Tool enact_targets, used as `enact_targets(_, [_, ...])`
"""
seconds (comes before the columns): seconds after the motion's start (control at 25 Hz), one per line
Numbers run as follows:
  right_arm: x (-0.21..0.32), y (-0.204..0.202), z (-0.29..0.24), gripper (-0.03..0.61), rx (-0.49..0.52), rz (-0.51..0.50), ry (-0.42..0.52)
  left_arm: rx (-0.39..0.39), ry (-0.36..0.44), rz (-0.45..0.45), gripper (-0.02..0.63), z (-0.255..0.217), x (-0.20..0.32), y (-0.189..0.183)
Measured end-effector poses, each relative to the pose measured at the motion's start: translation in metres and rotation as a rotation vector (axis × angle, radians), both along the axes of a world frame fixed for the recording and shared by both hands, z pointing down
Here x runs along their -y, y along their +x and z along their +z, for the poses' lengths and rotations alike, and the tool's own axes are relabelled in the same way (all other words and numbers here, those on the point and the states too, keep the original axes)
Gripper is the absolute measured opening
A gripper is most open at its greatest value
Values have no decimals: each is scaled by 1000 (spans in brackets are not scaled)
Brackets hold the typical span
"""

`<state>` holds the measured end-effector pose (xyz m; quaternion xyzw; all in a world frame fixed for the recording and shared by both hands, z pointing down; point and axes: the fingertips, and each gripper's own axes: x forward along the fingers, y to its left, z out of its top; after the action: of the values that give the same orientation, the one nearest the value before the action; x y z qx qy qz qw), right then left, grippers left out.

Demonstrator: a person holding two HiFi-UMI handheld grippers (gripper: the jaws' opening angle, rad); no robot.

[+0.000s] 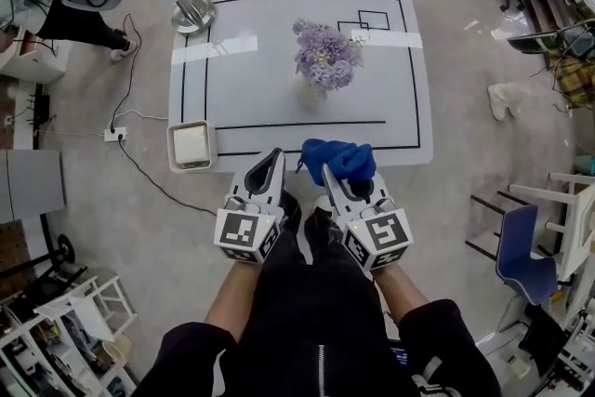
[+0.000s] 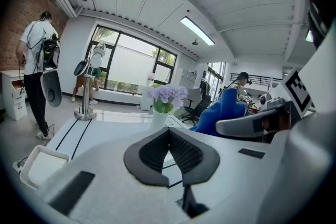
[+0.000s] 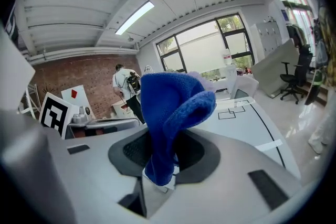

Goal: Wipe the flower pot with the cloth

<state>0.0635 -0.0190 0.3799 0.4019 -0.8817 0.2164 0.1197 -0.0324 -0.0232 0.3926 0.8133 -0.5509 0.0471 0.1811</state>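
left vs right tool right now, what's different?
Load: the right tool is clamped on the blue cloth; the left tool holds nothing.
Jaws: the left tool's tips meet; the right tool's are held apart by the cloth bunched between them.
Shared: both sit at the near edge of the table, aimed toward the flower pot, neither touching it.
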Motion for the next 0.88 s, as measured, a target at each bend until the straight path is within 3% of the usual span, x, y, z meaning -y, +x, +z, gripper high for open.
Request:
enact_targets(0.28, [-30, 17, -20, 101, 33, -76, 14, 23, 28, -17, 6, -17, -29, 37])
enact_targets(0.88, [-61, 37, -17, 101, 37, -128, 13, 44, 14, -39, 6, -18, -64, 62])
